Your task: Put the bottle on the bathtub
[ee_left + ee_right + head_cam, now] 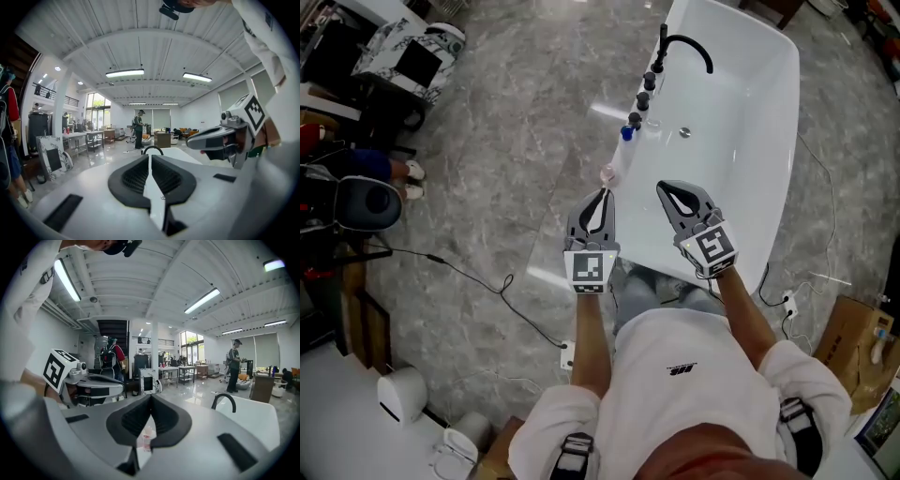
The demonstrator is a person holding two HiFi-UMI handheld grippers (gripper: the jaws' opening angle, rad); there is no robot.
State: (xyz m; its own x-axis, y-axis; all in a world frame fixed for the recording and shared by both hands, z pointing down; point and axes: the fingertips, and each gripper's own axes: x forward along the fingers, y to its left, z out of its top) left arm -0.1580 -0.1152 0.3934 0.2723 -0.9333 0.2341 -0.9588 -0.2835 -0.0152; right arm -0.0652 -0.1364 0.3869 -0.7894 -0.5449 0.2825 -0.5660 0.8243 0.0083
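A small clear bottle with a pink label (608,173) stands at the left rim of the white bathtub (741,112), just beyond my left gripper's tips. The right gripper view shows this bottle (146,439) low down, through the slit under the jaws. My left gripper (602,195) is shut with nothing in it, held just short of the bottle. My right gripper (664,187) is shut and empty too, hovering over the tub's near end. In their own views the left gripper (149,159) and the right gripper (150,399) have their jaws meeting at the tips.
A black faucet (684,42) and a row of dark knobs (645,89) line the tub's left rim. A blue-capped bottle (627,132) stands there. A black cable (478,277) crosses the grey floor. A patterned cabinet (408,52) is far left, a cardboard box (853,342) at right.
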